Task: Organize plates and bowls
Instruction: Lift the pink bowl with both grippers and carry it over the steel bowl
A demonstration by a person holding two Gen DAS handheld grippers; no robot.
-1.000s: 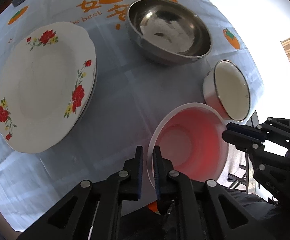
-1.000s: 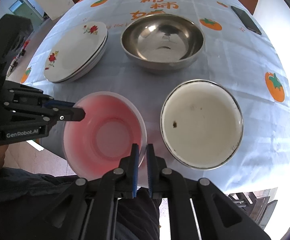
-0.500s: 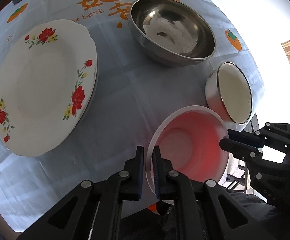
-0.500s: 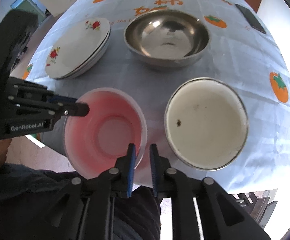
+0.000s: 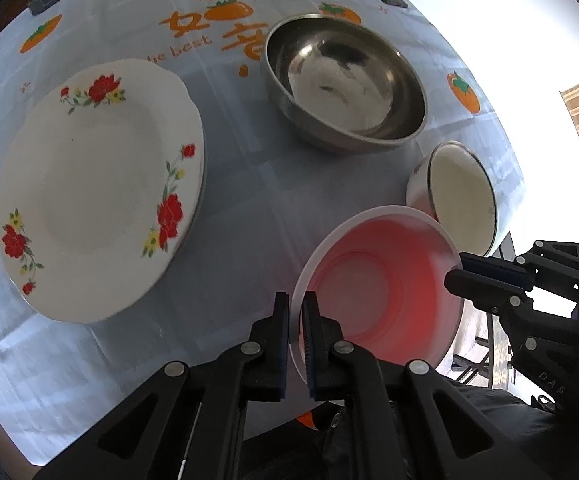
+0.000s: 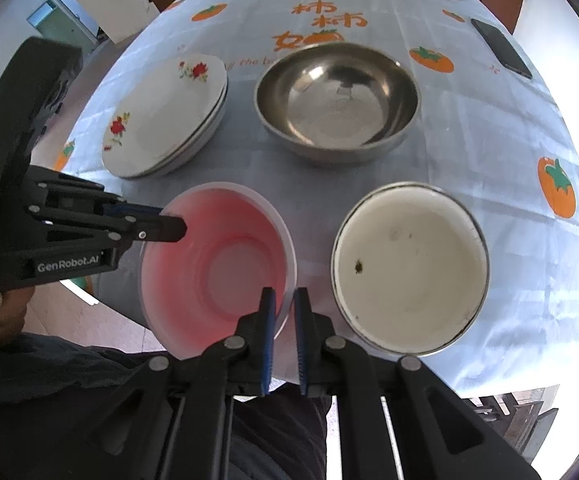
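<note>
Both the left gripper [image 5: 297,340] and right gripper [image 6: 283,336] pinch the pink bowl's [image 6: 217,264] rim at the table's [image 6: 489,128] near edge; uneven pulls could tip it off.

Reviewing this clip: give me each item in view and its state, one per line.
pink bowl: upright, empty, gripped at rim on two sides
left gripper: shut on pink bowl
right gripper: shut on pink bowl
white bowl: upright, specks inside
steel bowl: upright, empty
floral plates: stacked, empty
</note>
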